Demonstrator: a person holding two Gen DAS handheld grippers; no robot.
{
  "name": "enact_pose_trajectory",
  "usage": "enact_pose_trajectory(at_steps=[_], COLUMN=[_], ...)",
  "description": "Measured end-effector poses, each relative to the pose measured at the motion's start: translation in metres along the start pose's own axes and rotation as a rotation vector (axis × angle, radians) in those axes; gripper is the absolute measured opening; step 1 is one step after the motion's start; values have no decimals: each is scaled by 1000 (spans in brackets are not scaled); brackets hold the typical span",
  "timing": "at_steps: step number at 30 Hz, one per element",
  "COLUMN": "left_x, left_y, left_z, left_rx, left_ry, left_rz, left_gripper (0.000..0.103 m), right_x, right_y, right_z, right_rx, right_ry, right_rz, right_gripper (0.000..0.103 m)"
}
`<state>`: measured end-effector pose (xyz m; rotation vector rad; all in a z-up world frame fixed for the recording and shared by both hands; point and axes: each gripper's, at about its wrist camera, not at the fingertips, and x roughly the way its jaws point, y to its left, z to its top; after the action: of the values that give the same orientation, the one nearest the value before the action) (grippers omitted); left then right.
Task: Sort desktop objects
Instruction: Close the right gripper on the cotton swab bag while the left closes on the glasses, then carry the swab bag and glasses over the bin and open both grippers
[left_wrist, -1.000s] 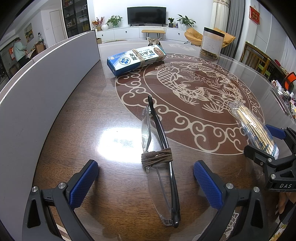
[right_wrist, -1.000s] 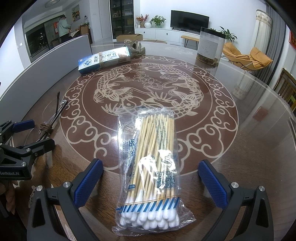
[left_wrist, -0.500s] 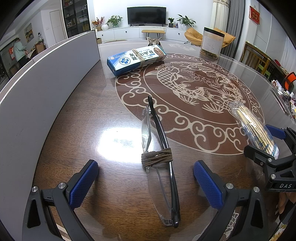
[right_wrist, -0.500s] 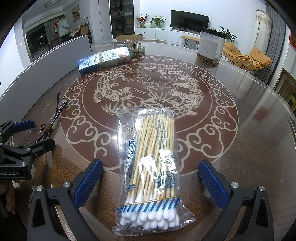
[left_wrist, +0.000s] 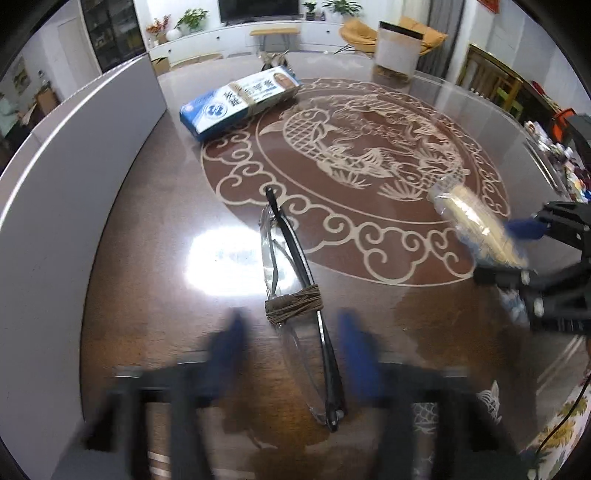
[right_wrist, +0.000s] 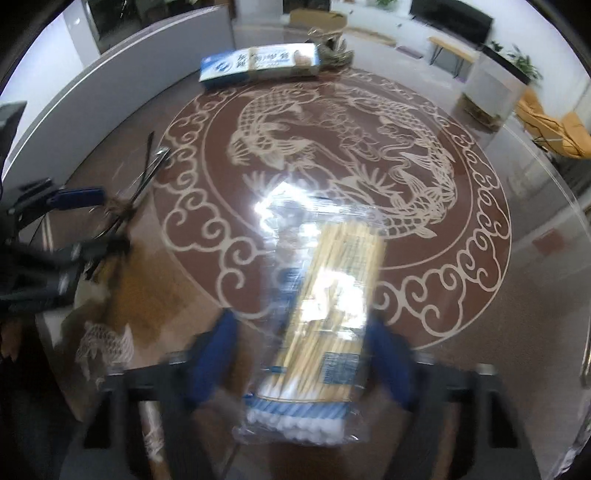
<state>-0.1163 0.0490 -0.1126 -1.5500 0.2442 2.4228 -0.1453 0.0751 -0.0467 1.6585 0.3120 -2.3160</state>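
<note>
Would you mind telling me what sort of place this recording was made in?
Most likely a home living and dining room: a television on a low white cabinet, an orange armchair, and a large glass-topped table.

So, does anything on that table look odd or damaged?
Nothing looks damaged or spilled. One oddity: the folded glasses have brown cord wound round them, and a similar band circles the blue box.

Bright glare on tabletop (left_wrist: 155, 258), motion blur, fisheye warping

Left hand-held gripper (left_wrist: 291, 350) jaws just closing, right hand-held gripper (right_wrist: 303, 354) closing, both blurred
</note>
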Motion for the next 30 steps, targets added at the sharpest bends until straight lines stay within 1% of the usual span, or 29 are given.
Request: enact_pose_trajectory(at_steps=[1, 2, 4, 7, 11, 15, 17, 21, 24, 28, 30], left_x=[-1, -3, -11, -30, -50, -72, -88, -118, -141, -170, -178], left_y=[2, 4, 8, 16, 15, 15, 20, 49, 86, 156, 187], left_z=[-1, -3, -10, -20, -22, -25, -24, -22, -20, -20, -21], left_rx=[-2, -9, -30, -84, -86, -87, -91, -141, -202, -295, -338], left_ry=[8, 2, -20, -82, -150, -191, -215, -253, -279, -302, -303], left_rz=[-12, -21, -29, -62, -45, -61, -65, -73, -65, 0, 26], left_gripper=[26, 26, 25, 25, 25, 25, 25, 25, 25, 25, 25], right_x=[-2, -4, -9, -25, -45, -60, -65, -72, -82, -107, -122], right_y=[2, 5, 7, 2, -5, -2, 2, 12, 35, 84, 118], right_z=[0, -1, -6, -14, -22, -21, -15, 8, 41, 100, 134], right_rx=[-12, -32, -50, -2, 48, 58, 53, 19, -21, -91, -133], right_ry=[18, 29, 31, -9, -58, -79, -91, -115, -142, -214, -261], right_rz=[0, -7, -5, 42, 78, 94, 100, 118, 143, 196, 236], right_gripper=[37, 34, 33, 33, 32, 32, 32, 32, 32, 32, 32])
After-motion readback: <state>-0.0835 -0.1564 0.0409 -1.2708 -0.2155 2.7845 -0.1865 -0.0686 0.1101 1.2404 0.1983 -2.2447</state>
